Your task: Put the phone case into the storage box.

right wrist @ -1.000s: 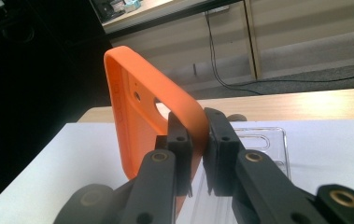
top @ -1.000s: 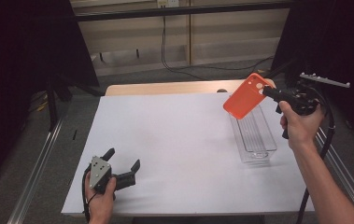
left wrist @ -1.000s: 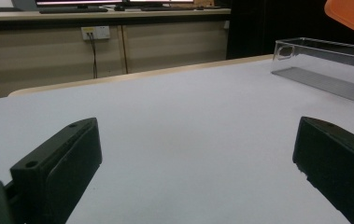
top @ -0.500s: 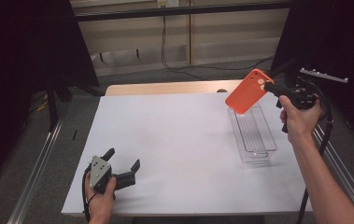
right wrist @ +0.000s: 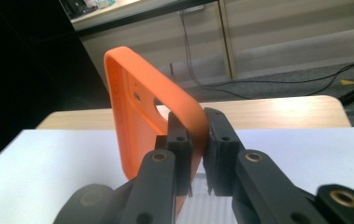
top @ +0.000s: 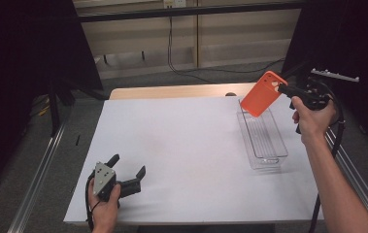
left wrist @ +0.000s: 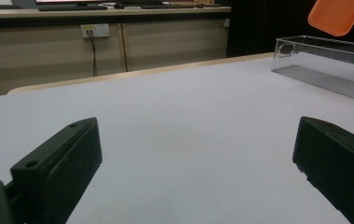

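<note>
One unmarked orange phone case (top: 264, 93) in the right tool (top: 283, 89)

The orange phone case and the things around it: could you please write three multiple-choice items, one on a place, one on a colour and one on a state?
1. Where is the orange phone case?
A. flat on the table
B. in the air above the clear tray's far end
C. inside the left gripper

2. What colour is the sheet covering the table?
A. white
B. green
C. red

3. How do the left gripper's jaws stand?
A. clamped on the case
B. shut on nothing
C. open, nothing between them

Answers: 1 B, the right gripper pinches its edge over the clear tray; 2 A, plain white; 3 C, the left gripper view shows bare sheet between the jaws.
</note>
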`<state>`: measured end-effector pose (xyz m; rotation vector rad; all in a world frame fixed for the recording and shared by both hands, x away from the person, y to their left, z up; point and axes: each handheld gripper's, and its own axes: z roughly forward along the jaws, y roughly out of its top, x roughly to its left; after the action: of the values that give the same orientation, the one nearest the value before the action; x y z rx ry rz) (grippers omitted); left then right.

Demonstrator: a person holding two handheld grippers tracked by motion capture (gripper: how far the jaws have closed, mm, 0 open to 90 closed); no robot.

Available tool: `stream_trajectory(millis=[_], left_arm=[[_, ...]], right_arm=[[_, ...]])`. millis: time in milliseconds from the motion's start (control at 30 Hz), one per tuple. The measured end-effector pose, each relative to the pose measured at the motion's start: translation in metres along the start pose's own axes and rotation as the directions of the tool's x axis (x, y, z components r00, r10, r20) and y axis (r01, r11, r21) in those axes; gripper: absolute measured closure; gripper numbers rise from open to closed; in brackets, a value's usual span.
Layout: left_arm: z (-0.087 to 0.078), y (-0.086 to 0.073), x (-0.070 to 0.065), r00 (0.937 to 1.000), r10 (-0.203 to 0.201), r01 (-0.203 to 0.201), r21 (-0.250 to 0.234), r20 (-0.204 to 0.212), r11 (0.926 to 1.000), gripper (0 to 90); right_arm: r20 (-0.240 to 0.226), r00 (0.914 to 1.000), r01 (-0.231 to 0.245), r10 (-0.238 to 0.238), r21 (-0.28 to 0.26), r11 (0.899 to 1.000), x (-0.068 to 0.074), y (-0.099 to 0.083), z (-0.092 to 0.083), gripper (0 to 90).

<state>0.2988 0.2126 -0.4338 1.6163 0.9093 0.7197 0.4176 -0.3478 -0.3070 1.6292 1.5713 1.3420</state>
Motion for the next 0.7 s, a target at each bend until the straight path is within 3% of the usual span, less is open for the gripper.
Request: stream_trajectory(millis=[267,700], left_arm=[[0.000,0.000,0.000,1.0000,-0.003,0.003,0.000,-0.002,1.0000,1.3],[0.000,0.000,0.000,1.0000,0.004,-0.004,0.007,-0.005,1.0000,1.4]], right_arm=[[0.035,0.9990,0.027,-0.027,0.002,1.000,-0.002,-0.002,0.009,81.6],[0.047,0.9949,0.089,-0.089,0.021,0.996,-0.009,-0.002,0.021,81.6]])
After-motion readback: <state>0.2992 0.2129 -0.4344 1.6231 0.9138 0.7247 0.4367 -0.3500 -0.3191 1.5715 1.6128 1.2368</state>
